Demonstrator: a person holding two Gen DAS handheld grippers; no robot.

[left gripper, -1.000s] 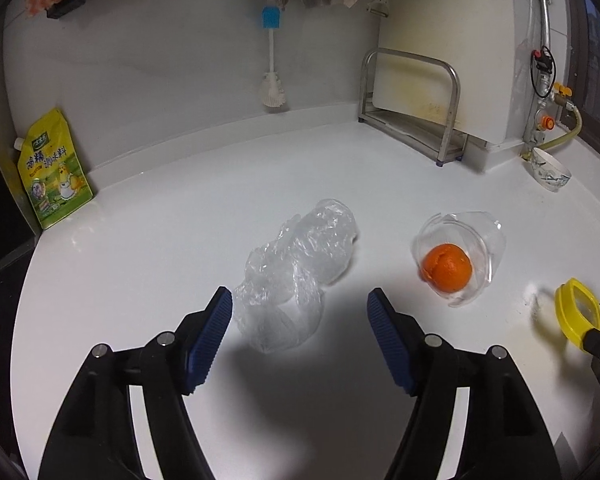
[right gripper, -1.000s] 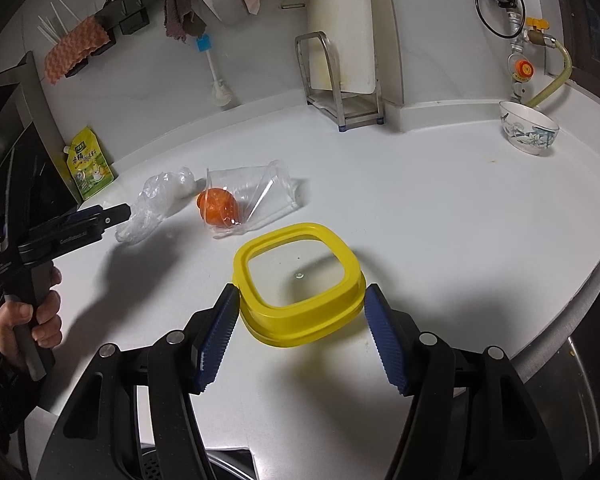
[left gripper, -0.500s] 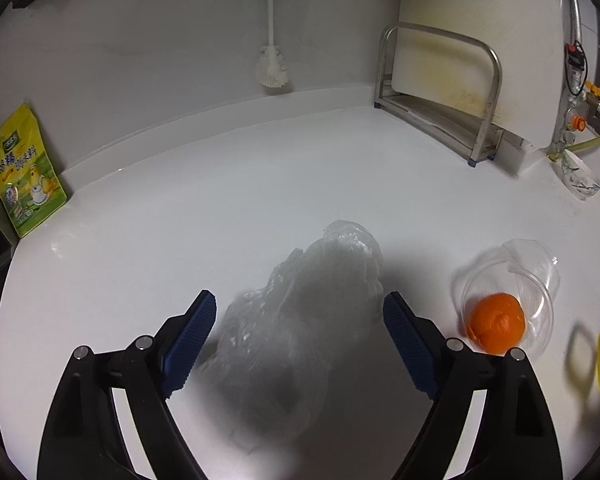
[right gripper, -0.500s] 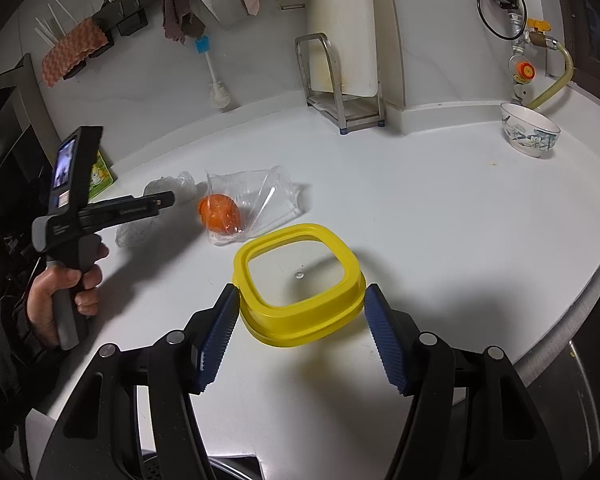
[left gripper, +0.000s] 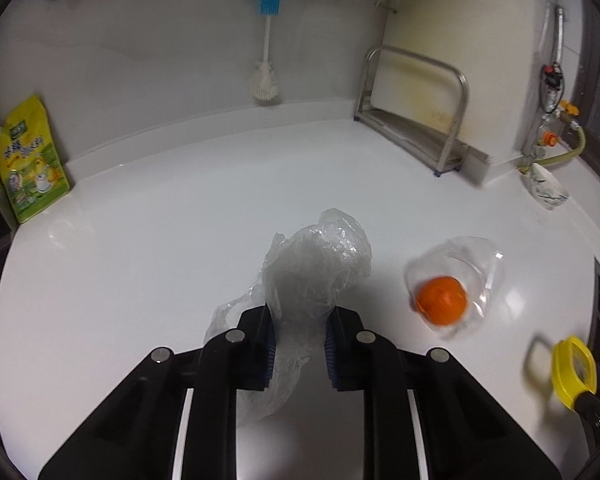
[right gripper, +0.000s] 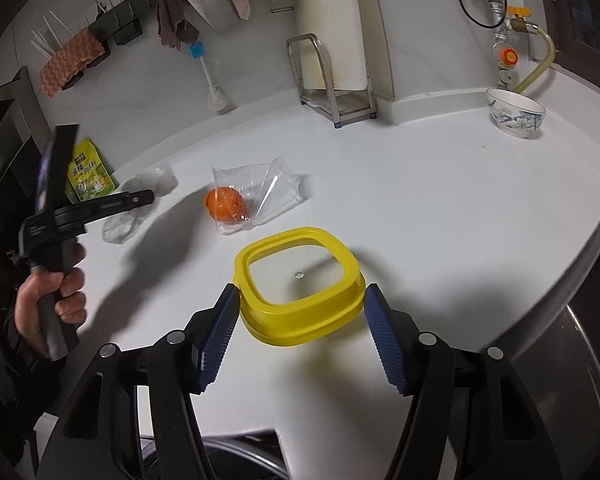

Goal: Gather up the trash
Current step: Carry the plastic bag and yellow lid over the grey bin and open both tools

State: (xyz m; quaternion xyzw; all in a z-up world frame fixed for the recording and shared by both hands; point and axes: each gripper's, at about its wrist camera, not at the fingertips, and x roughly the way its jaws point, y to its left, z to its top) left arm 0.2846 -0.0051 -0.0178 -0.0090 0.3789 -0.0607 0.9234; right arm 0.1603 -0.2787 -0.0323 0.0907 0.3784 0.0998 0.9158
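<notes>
Yellow-green pouch (left gripper: 30,160) standing against the wall at the left end of the bench (left gripper: 180,220): printed characters in blue-white on its front, plus a small dark logo near the top; both too blurred to read in either view. No other text, number or sign legible anywhere.

I see a yellow pouch (left gripper: 30,160) far left of the jaws. A patterned bowl (right gripper: 516,113) sits far right, beyond them
</notes>
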